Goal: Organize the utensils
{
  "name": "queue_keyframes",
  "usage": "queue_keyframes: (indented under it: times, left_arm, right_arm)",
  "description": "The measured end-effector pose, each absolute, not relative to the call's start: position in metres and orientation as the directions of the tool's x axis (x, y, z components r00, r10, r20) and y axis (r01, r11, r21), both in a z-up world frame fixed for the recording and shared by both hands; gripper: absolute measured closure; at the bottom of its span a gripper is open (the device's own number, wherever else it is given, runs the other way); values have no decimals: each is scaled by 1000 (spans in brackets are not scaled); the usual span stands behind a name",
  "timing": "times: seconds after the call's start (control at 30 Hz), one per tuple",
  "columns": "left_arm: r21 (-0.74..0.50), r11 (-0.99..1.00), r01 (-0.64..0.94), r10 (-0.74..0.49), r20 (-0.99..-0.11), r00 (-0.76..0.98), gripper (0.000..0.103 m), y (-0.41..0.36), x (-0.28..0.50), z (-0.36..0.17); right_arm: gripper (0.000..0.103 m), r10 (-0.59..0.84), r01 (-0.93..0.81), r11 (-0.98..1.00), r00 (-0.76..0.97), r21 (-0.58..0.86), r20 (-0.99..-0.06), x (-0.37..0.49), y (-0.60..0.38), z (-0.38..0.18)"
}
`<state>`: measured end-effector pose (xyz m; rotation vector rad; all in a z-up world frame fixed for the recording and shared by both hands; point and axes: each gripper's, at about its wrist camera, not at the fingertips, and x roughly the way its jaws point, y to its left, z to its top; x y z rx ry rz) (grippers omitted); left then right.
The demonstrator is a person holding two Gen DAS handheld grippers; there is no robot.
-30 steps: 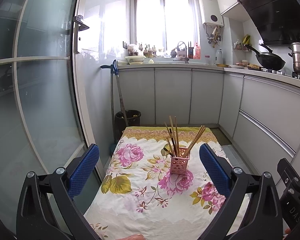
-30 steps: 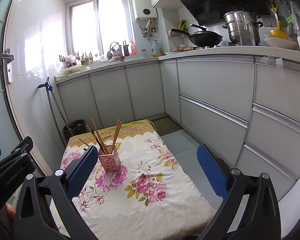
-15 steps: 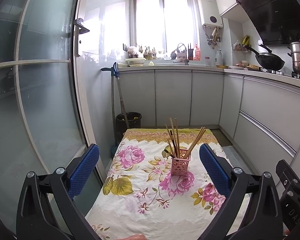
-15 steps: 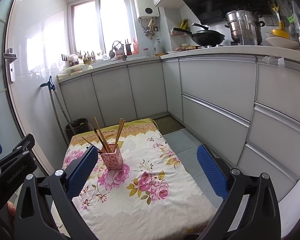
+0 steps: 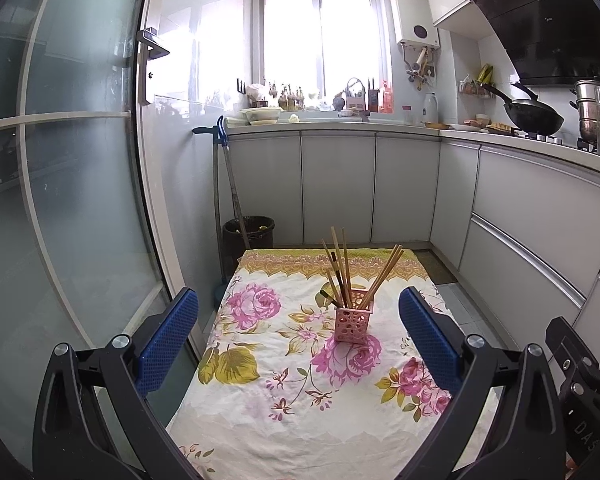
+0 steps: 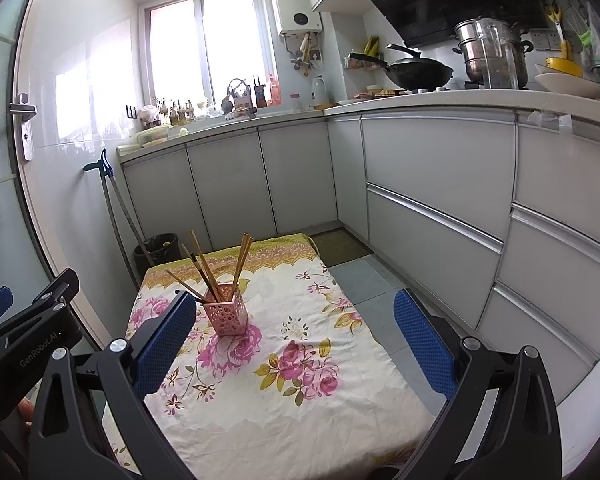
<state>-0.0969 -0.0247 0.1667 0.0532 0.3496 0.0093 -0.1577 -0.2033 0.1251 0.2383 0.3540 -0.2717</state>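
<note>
A small pink holder [image 5: 353,324] stands upright on the flowered cloth [image 5: 300,392] that covers the table, toward the far half and well away from both grippers. In the left wrist view it sits a little right of the middle, between the two blue pads and far ahead of them. In the right wrist view the pink holder [image 6: 225,314] sits far over to the left, just past the left pad. So the left gripper [image 5: 298,336] points at it more squarely, and the right gripper [image 6: 296,334] would have to swing left to face it. I cannot tell which one is closer. Both grippers have their jaws wide apart and hold nothing. The chopsticks [image 5: 342,270] stand in the holder with their long ends up, fanning out: one bunch leans left and one bunch leans right. I count one holder and about seven or eight sticks, but they overlap, so I cannot be sure. No sticks lie loose on the cloth in either view, so the tidying looks done or nearly done. If a stick must be grabbed, the pads should close across its thin side, up near the top.
</note>
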Motion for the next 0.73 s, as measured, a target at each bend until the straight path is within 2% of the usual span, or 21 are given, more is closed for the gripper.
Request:
queue_keyframes:
  times: [0.2, 0.3, 0.43, 0.47, 0.5, 0.53, 0.63, 0.73]
  left_arm:
    - [69, 998, 11, 13, -345, 939, 7, -26, -95, 164]
    - [109, 994, -12, 45, -308, 950, 7, -28, -96, 163]
    - [83, 997, -6, 29, -291, 956, 17, -22, -95, 166]
    - [76, 997, -6, 29, -291, 956, 17, -21, -94, 166]
    - [69, 998, -7, 27, -292, 956, 11, -20, -93, 165]
    - [59, 998, -9, 27, -300, 954, 7, -19, -91, 165]
    - [8, 1000, -2, 5, -370, 929, 7, -13, -82, 161]
    - [19, 1000, 13, -3, -413, 911, 7, -17, -76, 152]
  right_arm:
    - [7, -211, 297, 937, 900, 182, -381, -155, -205, 123]
    - [7, -212, 299, 936, 899, 184, -384, -154, -206, 121]
    - [7, -211, 302, 934, 895, 188, -392, -151, -209, 119]
    - [7, -208, 302, 934, 895, 191, -395, -151, -210, 119]
    - [7, -209, 303, 933, 895, 193, -395, -151, -210, 118]
    - [7, -210, 304, 933, 895, 193, -394, -151, -210, 118]
    - [7, -210, 304, 933, 895, 194, -392, -151, -211, 118]
    - [7, -213, 309, 929, 898, 206, -385, -151, -212, 117]
